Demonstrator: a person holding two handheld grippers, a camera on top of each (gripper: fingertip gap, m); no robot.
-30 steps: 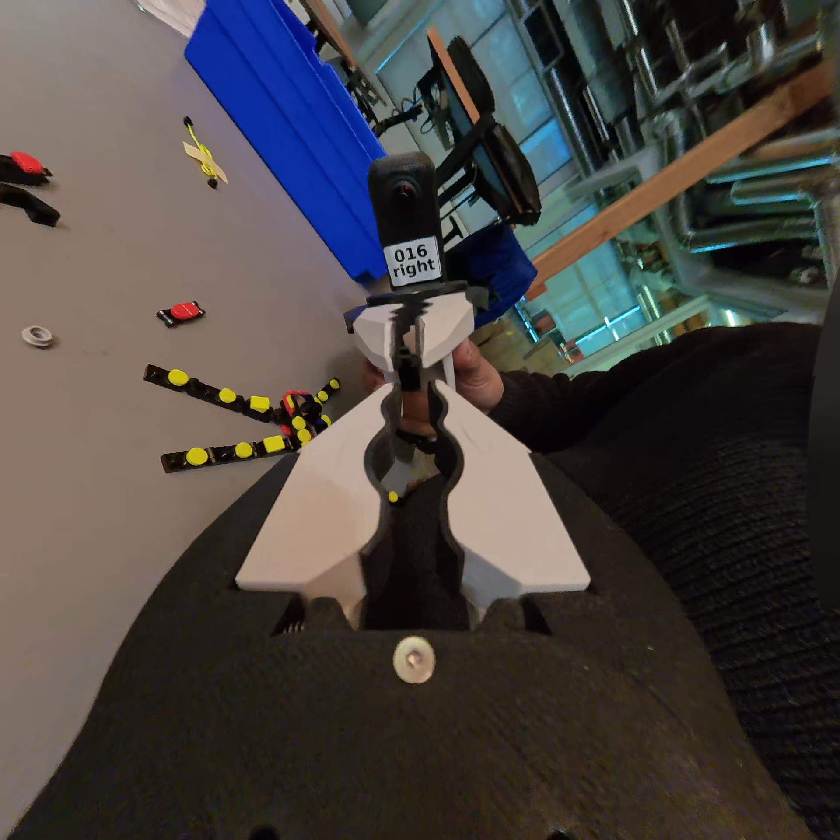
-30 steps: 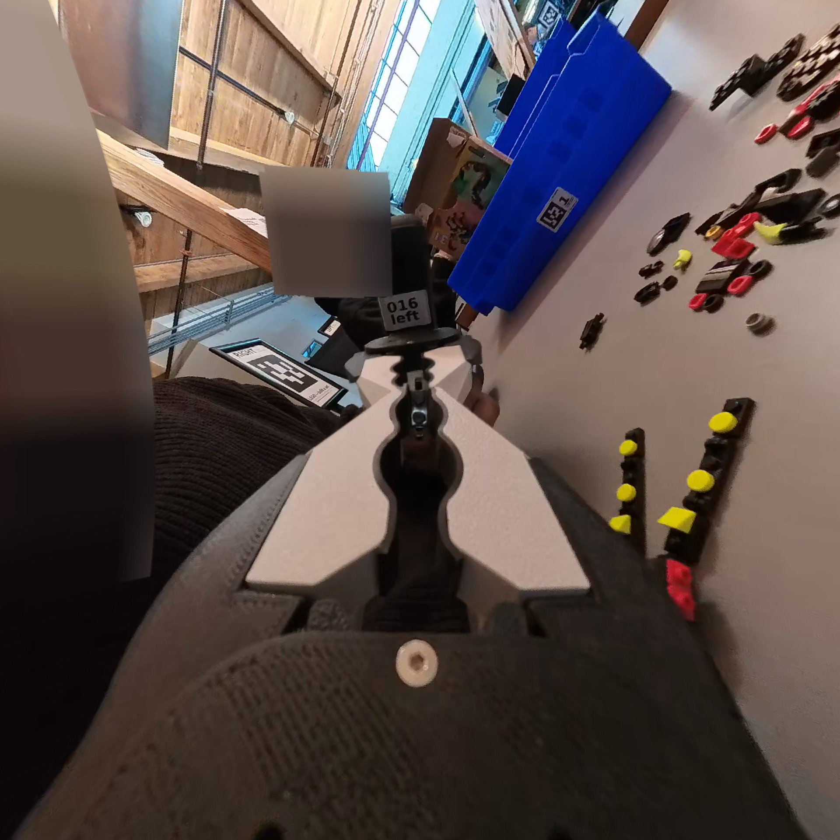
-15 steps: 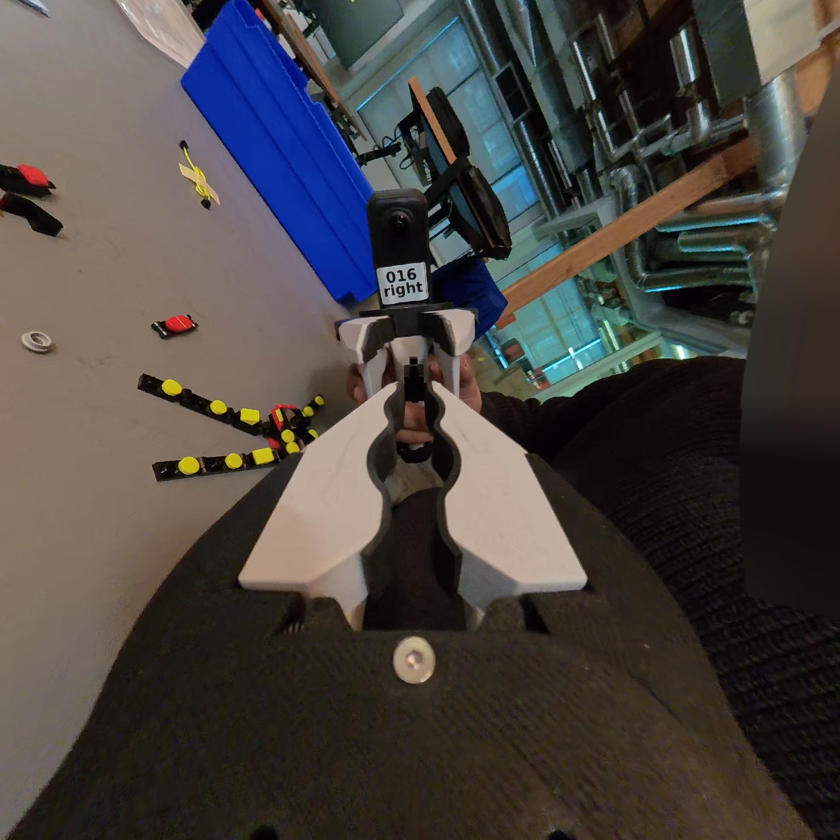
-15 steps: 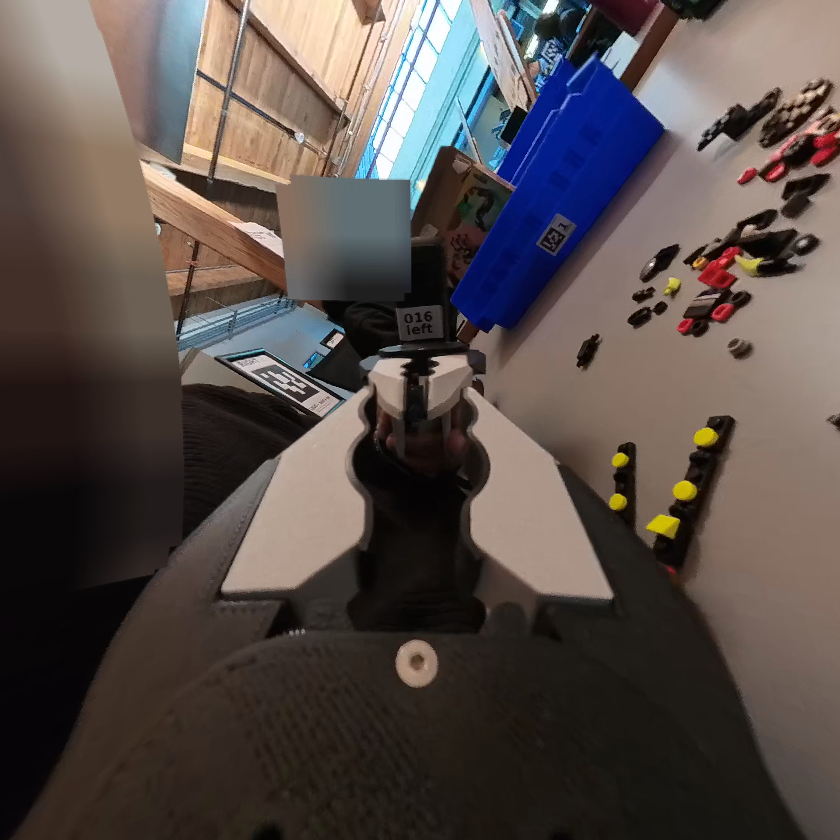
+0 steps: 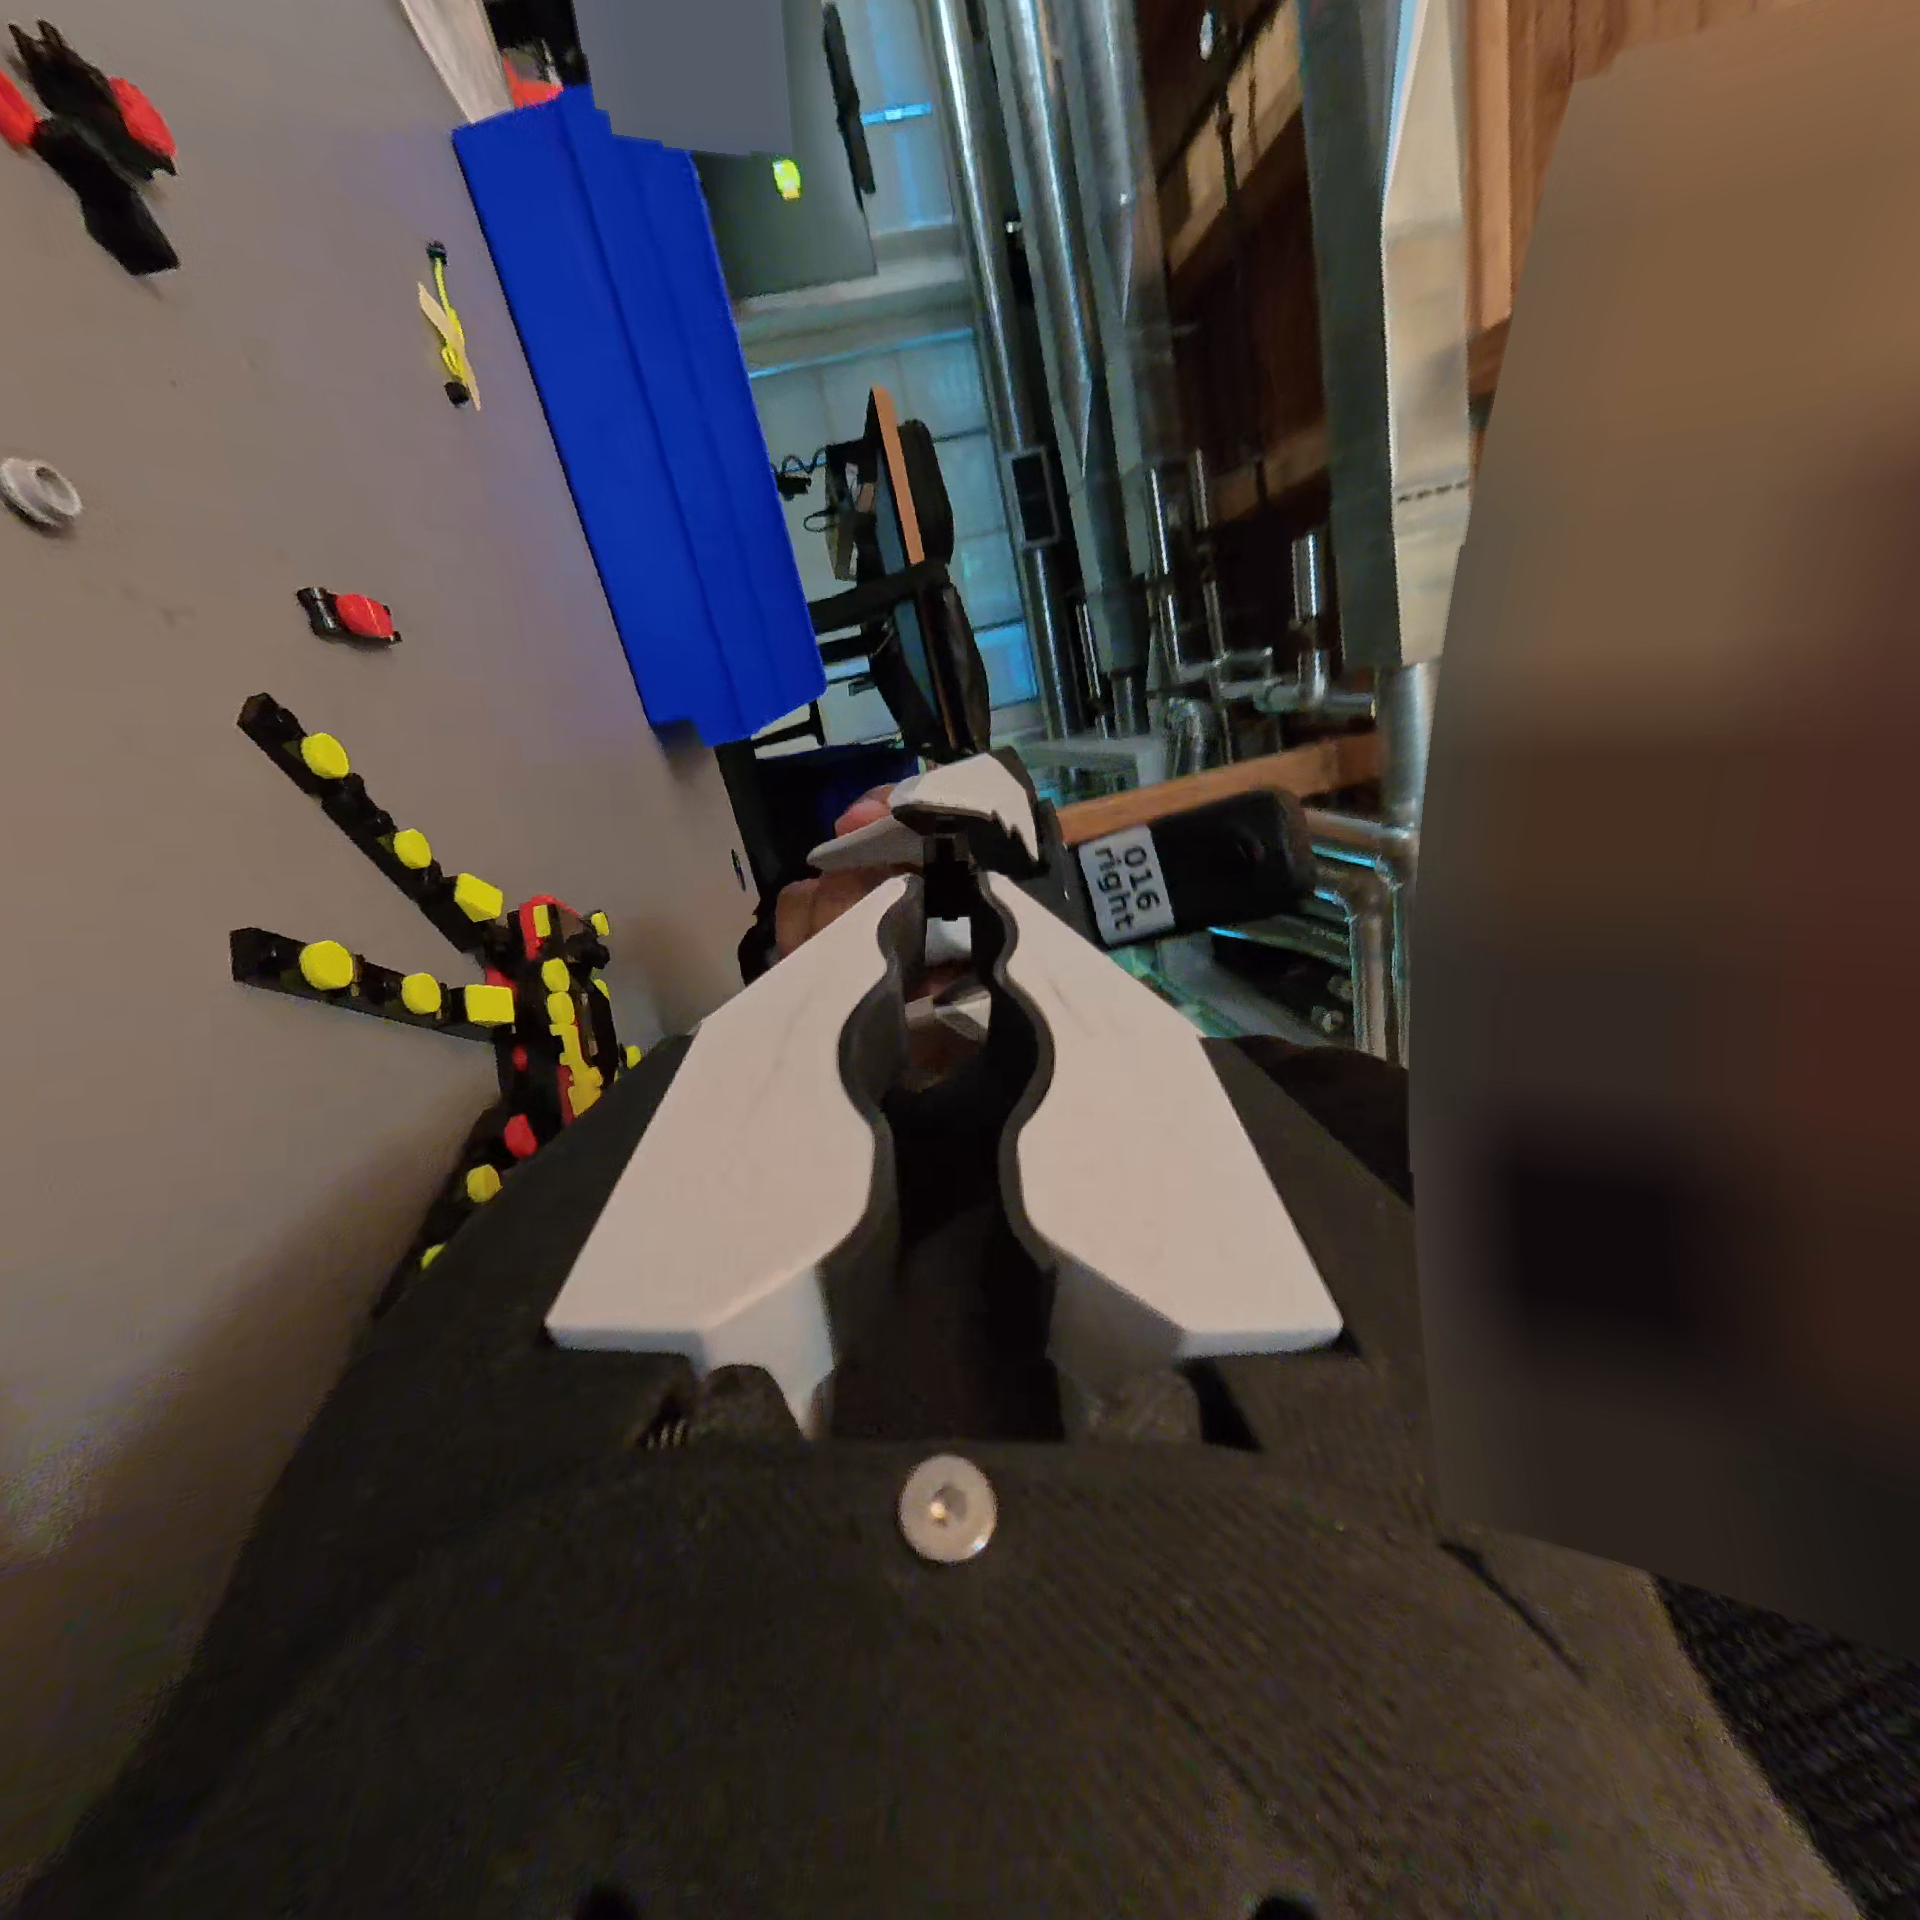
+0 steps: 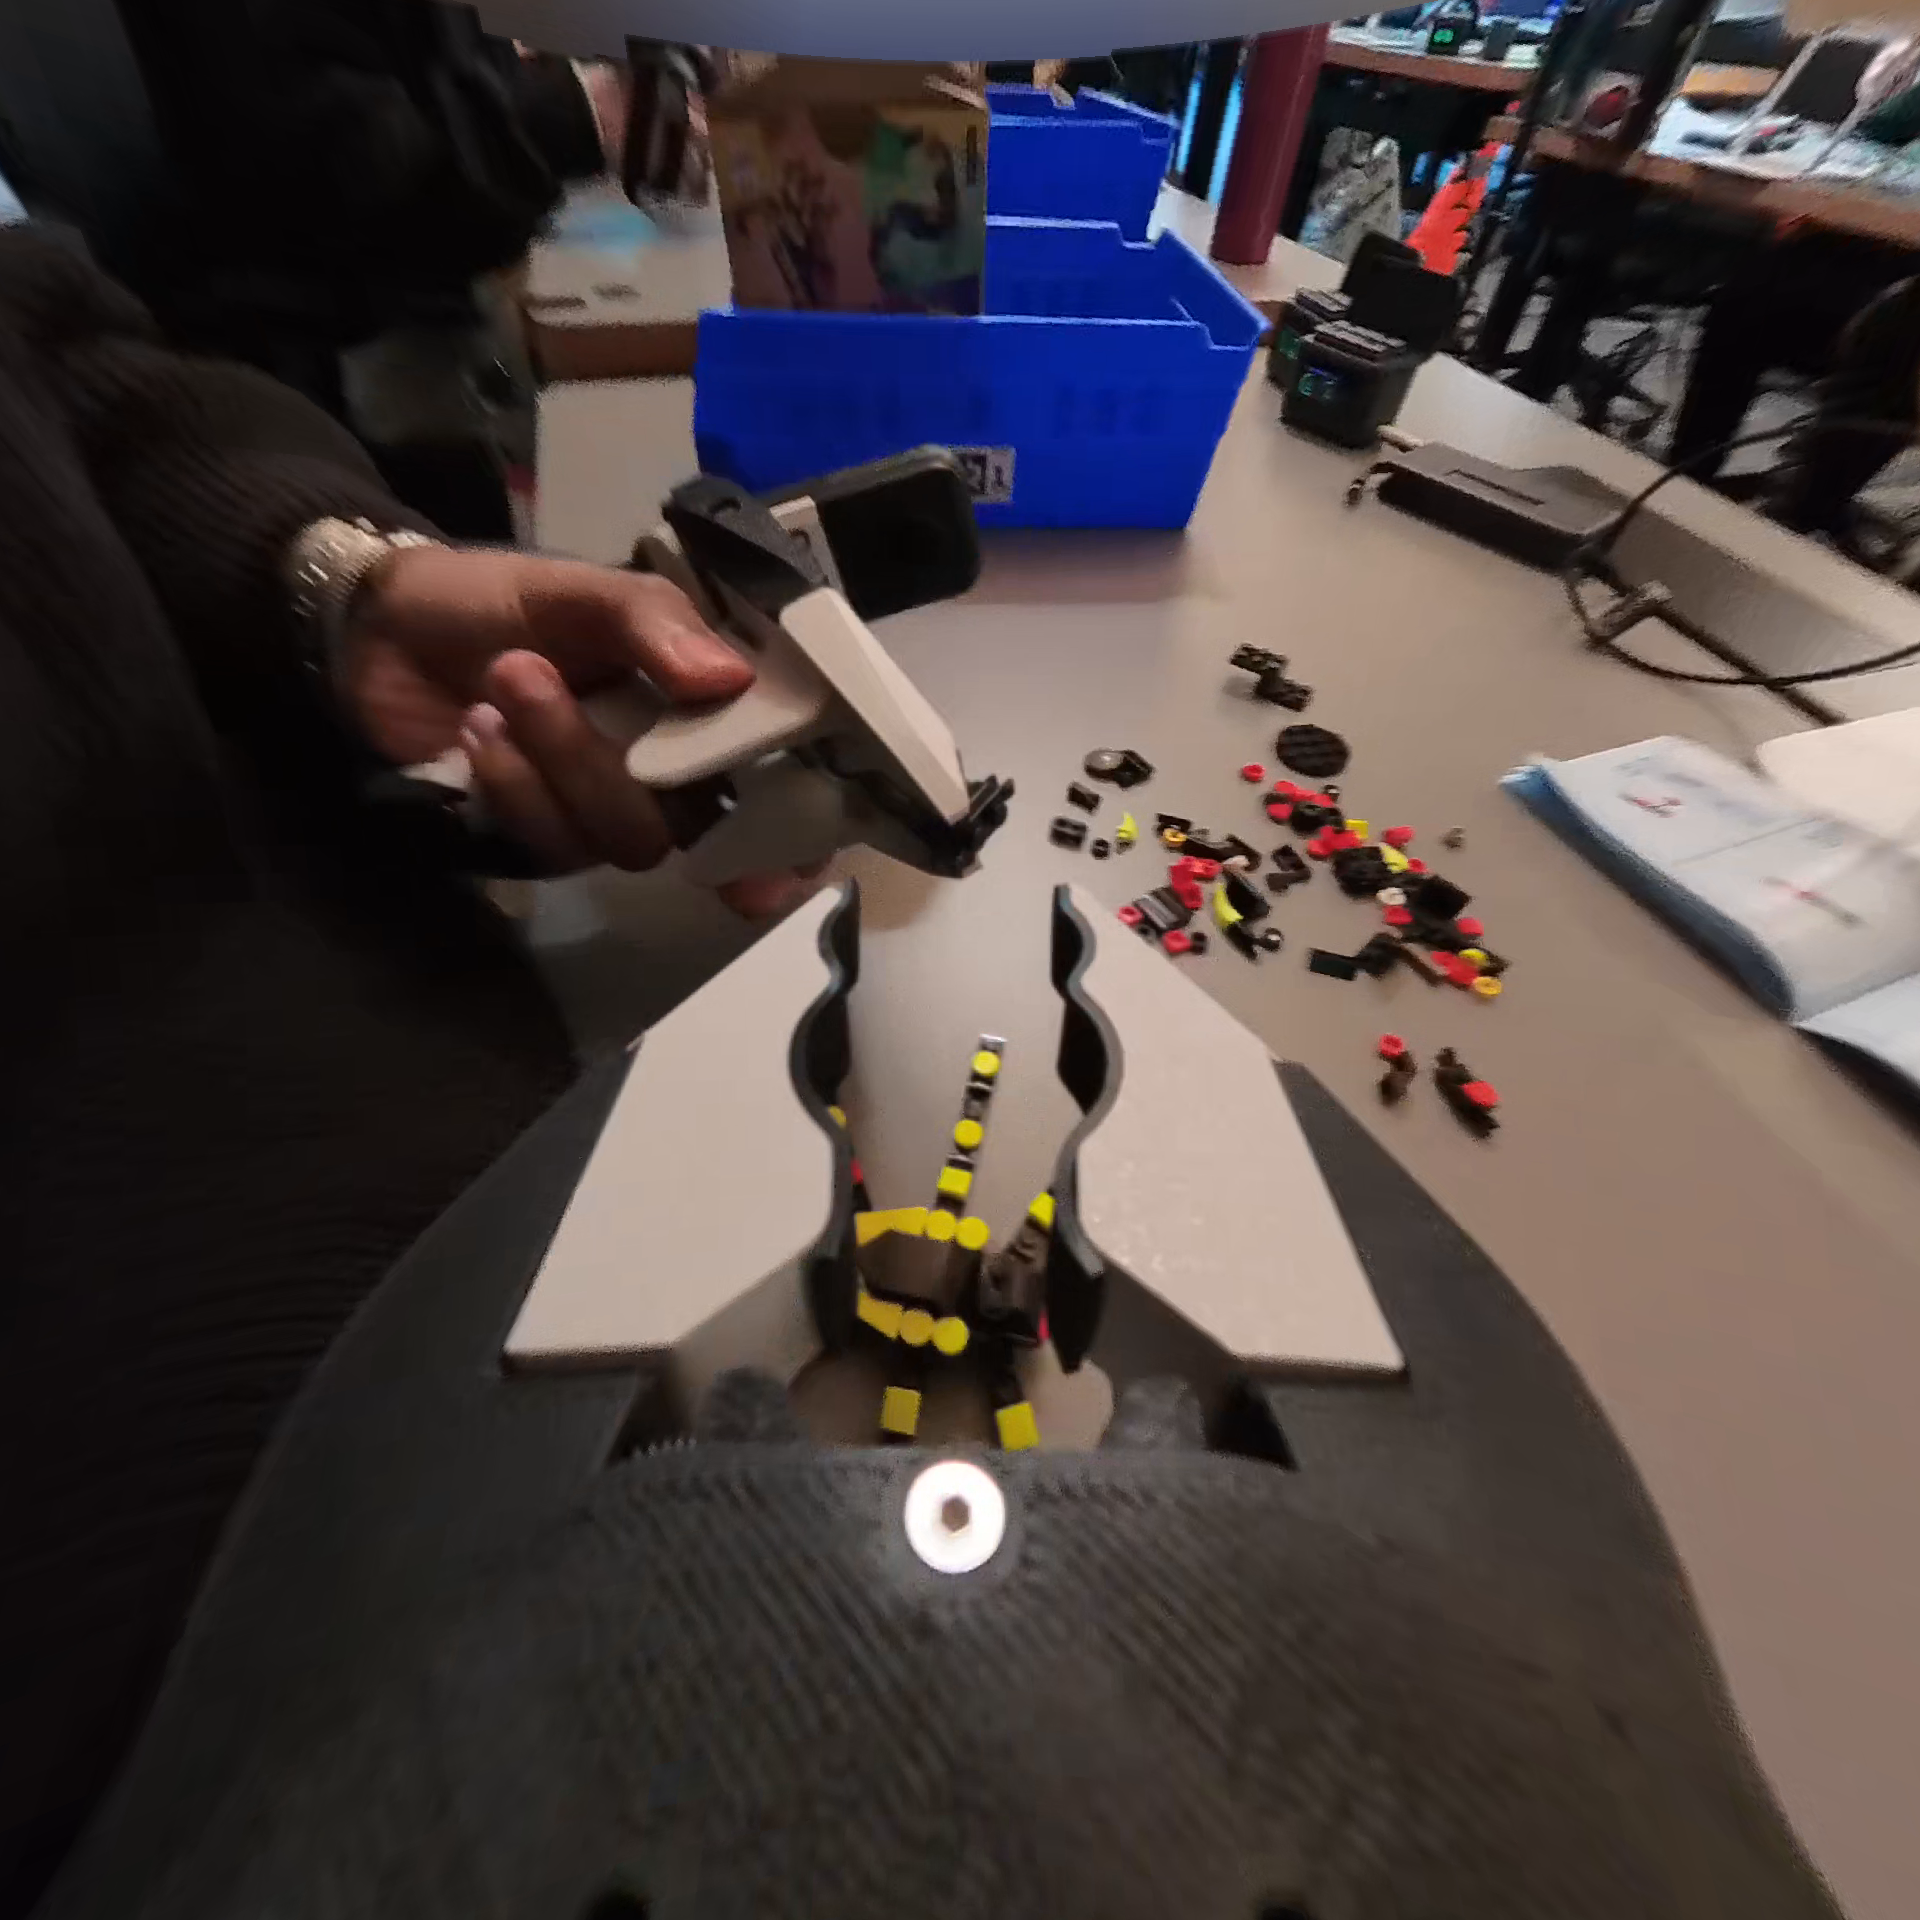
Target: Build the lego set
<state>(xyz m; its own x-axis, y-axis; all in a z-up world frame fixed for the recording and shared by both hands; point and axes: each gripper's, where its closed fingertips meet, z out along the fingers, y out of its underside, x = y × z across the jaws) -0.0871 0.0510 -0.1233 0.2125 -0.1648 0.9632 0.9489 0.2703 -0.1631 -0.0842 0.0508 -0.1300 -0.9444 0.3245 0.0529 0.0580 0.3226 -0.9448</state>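
Note:
My left gripper (image 5: 943, 906) is shut on a small black lego piece (image 5: 945, 873) at its tips and holds it in the air. In the right wrist view the left gripper (image 6: 971, 831) shows with the black piece (image 6: 985, 812), held in a hand above the table. My right gripper (image 6: 956, 914) is open and empty and points down over the black and yellow lego model (image 6: 925, 1278), which lies on the grey table (image 6: 1351, 1299) between its fingers. The model (image 5: 540, 997) also shows at the left in the left wrist view, with the right gripper (image 5: 925, 826) just beyond my left fingertips.
A pile of loose black, red and yellow pieces (image 6: 1340, 873) lies right of centre. Blue bins (image 6: 966, 416) stand at the back, one holding a box (image 6: 852, 197). An open booklet (image 6: 1745, 862) lies at the right, with cables and black devices (image 6: 1351, 374) behind.
My right gripper has opened wide, let go of the black piece and swung down over the model. My left gripper has kept the piece and turned.

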